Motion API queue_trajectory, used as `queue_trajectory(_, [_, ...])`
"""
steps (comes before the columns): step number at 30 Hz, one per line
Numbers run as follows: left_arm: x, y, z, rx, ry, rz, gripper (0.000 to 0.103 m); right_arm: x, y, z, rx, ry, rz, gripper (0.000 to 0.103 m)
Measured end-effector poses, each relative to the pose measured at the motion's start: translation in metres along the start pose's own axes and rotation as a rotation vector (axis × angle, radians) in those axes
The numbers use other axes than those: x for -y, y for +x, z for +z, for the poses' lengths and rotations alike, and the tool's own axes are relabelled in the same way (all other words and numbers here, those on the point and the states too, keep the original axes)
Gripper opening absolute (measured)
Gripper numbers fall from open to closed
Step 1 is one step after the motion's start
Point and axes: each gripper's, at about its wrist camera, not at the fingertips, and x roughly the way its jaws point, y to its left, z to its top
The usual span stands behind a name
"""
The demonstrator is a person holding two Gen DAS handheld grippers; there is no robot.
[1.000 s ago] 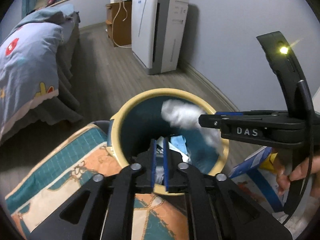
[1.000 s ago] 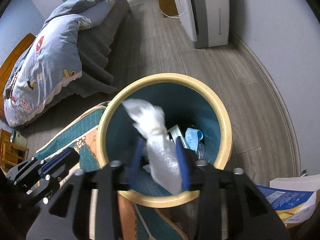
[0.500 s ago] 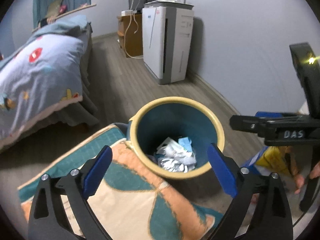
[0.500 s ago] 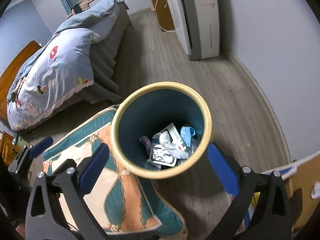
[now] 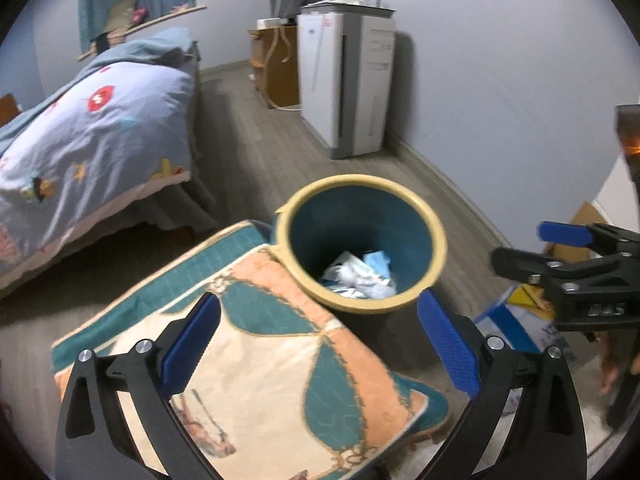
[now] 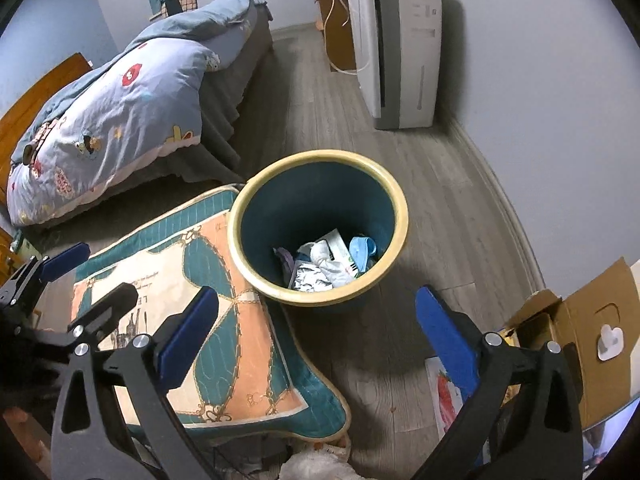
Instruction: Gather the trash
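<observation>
A round teal bin with a cream rim (image 5: 434, 236) (image 6: 400, 216) stands on the wood floor. Crumpled white and blue trash (image 5: 360, 274) (image 6: 326, 260) lies at its bottom. My left gripper (image 5: 320, 344) is open and empty, above and short of the bin, over a patterned cushion. My right gripper (image 6: 316, 336) is open and empty, also above and short of the bin. The right gripper shows at the right edge of the left wrist view (image 5: 576, 256); the left gripper shows at the left edge of the right wrist view (image 6: 44, 280).
A teal and orange cushion (image 5: 260, 352) (image 6: 192, 320) lies against the bin's left side. A bed (image 6: 120, 112) stands at the left, a white air purifier (image 6: 400, 48) by the wall. An open cardboard box (image 6: 580, 332) and papers (image 5: 520, 320) lie at the right.
A second ago my left gripper was shut over the bin and my right held a white tissue over it. Both have opened, the tissue has dropped in, and both have pulled back.
</observation>
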Motion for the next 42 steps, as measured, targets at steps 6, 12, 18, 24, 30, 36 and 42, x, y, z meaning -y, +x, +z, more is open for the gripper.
queue_trajectory(6, [-0.01,0.005,-0.004,-0.011,-0.03,0.001,0.098,-0.002,-0.001,-0.002,0.009,0.004,-0.02,0.097])
queue_trajectory(12, [-0.014,0.004,-0.003,-0.01,-0.023,0.031,0.098,-0.003,-0.001,-0.003,0.013,0.007,-0.029,0.097])
queue_trajectory(18, [-0.014,0.003,-0.004,-0.016,-0.013,0.034,0.098,-0.002,0.001,-0.004,0.011,0.019,-0.032,0.097])
queue_trajectory(24, [-0.014,0.003,-0.005,-0.016,-0.016,0.031,0.098,-0.002,0.0,-0.004,0.014,0.012,-0.032,0.097])
queue_trajectory(30, [-0.014,0.004,-0.005,-0.018,-0.014,0.031,0.098,-0.002,0.0,-0.004,0.017,0.013,-0.031,0.097])
queue_trajectory(36, [-0.012,0.004,-0.008,-0.016,0.0,0.023,0.098,-0.003,0.001,-0.004,0.014,0.013,-0.032,0.097])
queue_trajectory(42, [-0.01,0.005,-0.008,-0.02,0.014,0.025,0.098,-0.002,0.001,-0.004,0.013,0.012,-0.032,0.097])
